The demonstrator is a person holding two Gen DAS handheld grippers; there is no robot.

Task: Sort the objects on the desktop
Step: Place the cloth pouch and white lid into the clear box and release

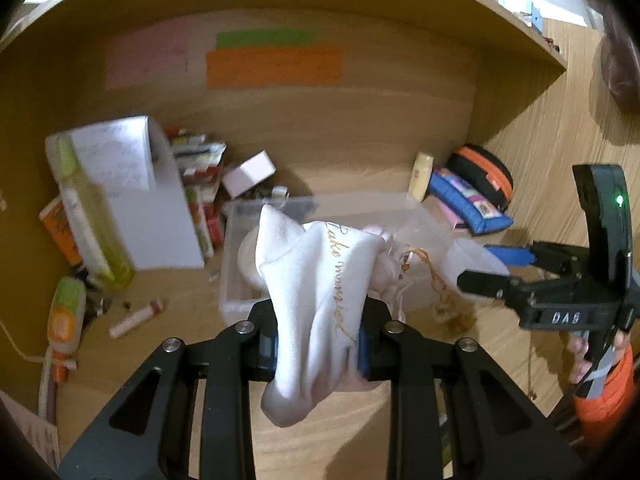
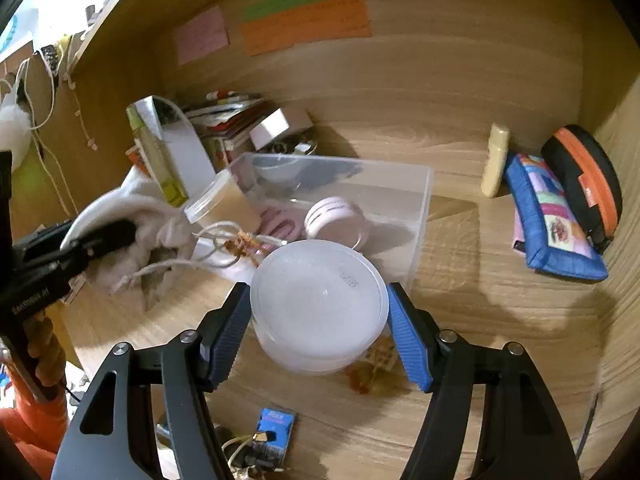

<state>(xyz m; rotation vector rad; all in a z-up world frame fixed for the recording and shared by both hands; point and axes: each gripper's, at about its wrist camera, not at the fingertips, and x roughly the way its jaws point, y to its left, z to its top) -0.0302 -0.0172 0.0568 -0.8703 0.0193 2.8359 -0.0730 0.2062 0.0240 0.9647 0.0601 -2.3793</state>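
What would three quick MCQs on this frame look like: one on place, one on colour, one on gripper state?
1. Where does the blue pouch lie?
A. inside the clear bin
B. on the desk, right of the clear bin
C. in the left gripper

2. What colour is the largest sticky note on the back panel?
A. orange
B. blue
C. white

3. What is the left gripper doing?
A. open, holding nothing
B. shut on a pen
C. shut on the white bag

Answers:
1. B: it rests against the black-and-orange case, well clear of the clear bin.
2. A: the long orange strip sits below the green one, beside the pink one.
3. C: both fingers pinch the white bag, its script lettering showing between them; the right gripper holds a frosted tub.
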